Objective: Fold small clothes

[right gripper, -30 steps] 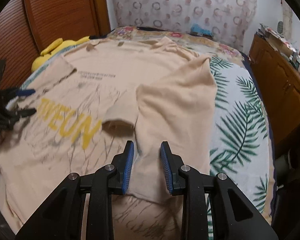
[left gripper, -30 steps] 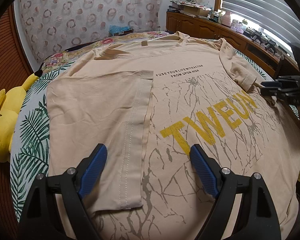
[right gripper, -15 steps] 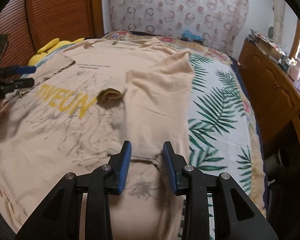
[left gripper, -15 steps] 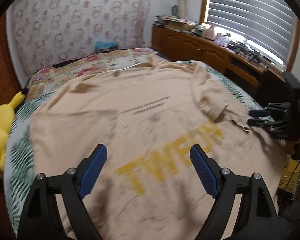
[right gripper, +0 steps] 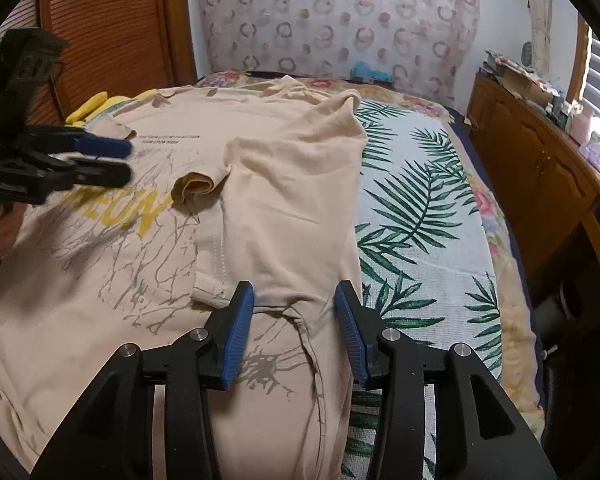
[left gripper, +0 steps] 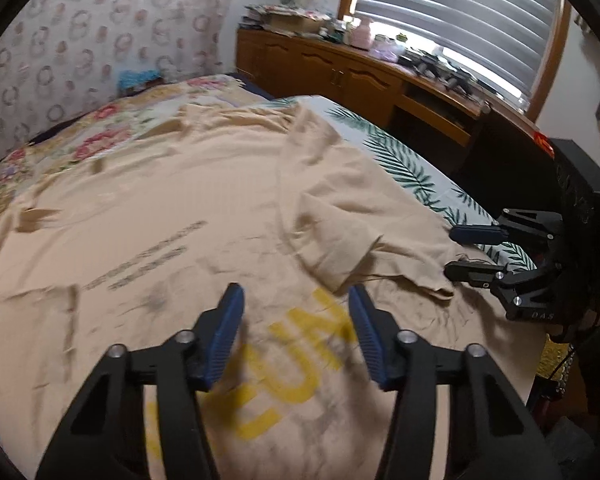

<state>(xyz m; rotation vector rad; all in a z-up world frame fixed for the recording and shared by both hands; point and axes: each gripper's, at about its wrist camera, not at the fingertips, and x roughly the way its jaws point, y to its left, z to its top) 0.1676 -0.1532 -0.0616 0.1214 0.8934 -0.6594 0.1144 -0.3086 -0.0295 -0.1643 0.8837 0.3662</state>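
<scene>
Two grippers hover over the beige cotton T-shirt with yellow lettering [right gripper: 112,280], spread flat on the leaf-print bedspread [right gripper: 420,240], collar far, hem near. The right gripper [right gripper: 294,332], jaws half open and empty, sits just above the folded-in side panel's lower edge. The left gripper [left gripper: 296,336], equally parted and empty, hangs over the chest print. No containers in view.

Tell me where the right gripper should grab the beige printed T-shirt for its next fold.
Probably the bottom hem corner of the beige T-shirt, directly ahead of the open right gripper. Come in low from the foot of the bed; the folded-over flap's edge ends there, slightly lifted.
</scene>
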